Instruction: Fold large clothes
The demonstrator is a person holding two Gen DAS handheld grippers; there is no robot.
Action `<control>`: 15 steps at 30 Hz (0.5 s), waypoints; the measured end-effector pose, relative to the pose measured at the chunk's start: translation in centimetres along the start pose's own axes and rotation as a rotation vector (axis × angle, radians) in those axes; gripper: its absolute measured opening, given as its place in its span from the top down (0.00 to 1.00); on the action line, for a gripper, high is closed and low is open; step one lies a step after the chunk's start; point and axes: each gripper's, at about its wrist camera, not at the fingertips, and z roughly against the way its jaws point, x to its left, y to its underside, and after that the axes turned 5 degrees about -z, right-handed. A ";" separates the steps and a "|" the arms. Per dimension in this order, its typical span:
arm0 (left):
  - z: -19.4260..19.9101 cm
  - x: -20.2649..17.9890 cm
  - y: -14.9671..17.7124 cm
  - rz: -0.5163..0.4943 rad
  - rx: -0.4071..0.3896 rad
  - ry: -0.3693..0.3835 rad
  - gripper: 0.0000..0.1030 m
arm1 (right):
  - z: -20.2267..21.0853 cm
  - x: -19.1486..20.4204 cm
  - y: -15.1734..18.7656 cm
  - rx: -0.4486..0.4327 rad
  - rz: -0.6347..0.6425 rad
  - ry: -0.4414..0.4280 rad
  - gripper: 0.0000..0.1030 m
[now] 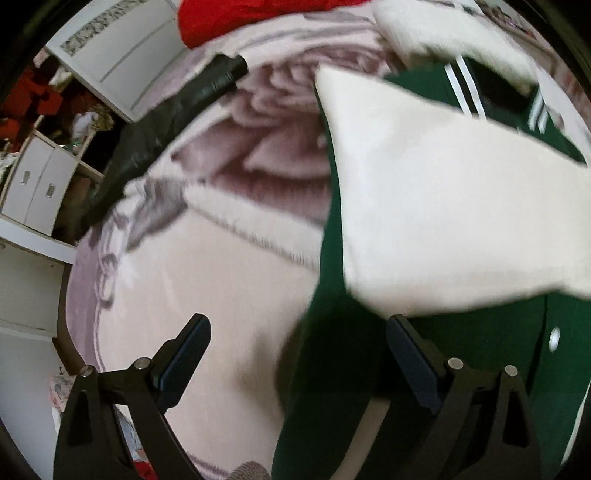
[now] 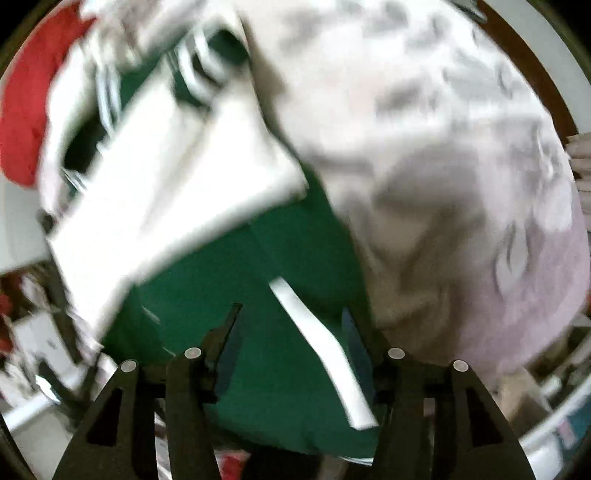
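A green jacket (image 1: 332, 387) with cream sleeves lies on a pink floral blanket (image 1: 221, 258). One cream sleeve (image 1: 443, 206) is folded across the green body. White stripes mark its collar (image 1: 461, 85). My left gripper (image 1: 297, 328) is open and empty, hovering over the jacket's left edge. In the blurred right wrist view the same jacket (image 2: 266, 369) and cream sleeve (image 2: 166, 192) show, with a white pocket strip (image 2: 317, 347). My right gripper (image 2: 291, 317) is open just above the green body, holding nothing.
A red garment (image 1: 240, 18) and a white fluffy one (image 1: 443, 33) lie at the far end of the blanket. A black garment (image 1: 166, 110) lies at the bed's left edge. White cabinets (image 1: 37, 188) stand left of the bed.
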 end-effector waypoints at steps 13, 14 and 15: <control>2.1 -5.4 -2.2 0.093 -0.050 -0.416 0.06 | -9.7 3.5 -28.0 0.133 -0.048 -0.320 0.31; 2.2 -6.2 -1.8 0.099 -0.034 -0.439 0.06 | -11.5 3.8 -29.2 0.187 -0.048 -0.320 0.30; 2.5 -7.3 -1.2 0.103 -0.017 -0.460 0.06 | -13.7 4.2 -30.0 0.254 -0.040 -0.318 0.30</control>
